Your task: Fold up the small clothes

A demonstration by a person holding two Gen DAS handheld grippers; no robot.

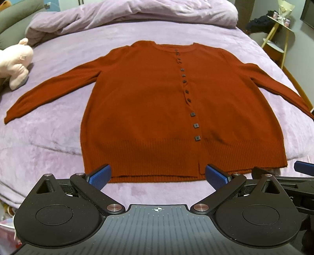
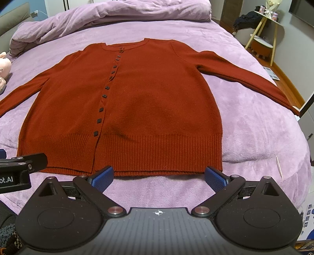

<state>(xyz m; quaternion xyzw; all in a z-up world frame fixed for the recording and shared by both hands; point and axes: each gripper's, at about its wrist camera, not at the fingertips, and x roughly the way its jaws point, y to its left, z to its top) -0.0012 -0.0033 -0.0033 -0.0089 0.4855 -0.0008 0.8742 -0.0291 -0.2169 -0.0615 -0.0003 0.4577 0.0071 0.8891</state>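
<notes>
Left tongs [image 1: 158, 176]: spread wide, nothing held
Right tongs [image 2: 159, 177]: spread wide, nothing held
Rust-red ribbed knit cardigan [image 1: 149, 109]: laid flat, buttoned, on purple fleece bed [image 1: 49, 141]

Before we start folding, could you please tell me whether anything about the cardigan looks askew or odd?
Mostly tidy: the rust-red knitted cardigan lies flat, buttoned, sleeves spread on the purple bedspread. Only its button placket puckers slightly mid-way, and a small crease sits above the ribbed hem.

In the right wrist view the red cardigan's [image 2: 137, 102] left sleeve runs off the picture's left edge. The pink plush toy [image 2: 4, 67] at the bed's [image 2: 255, 127] left edge is also mostly cut off. Small items on the far shelf [image 2: 268, 16] are too small to identify.
</notes>
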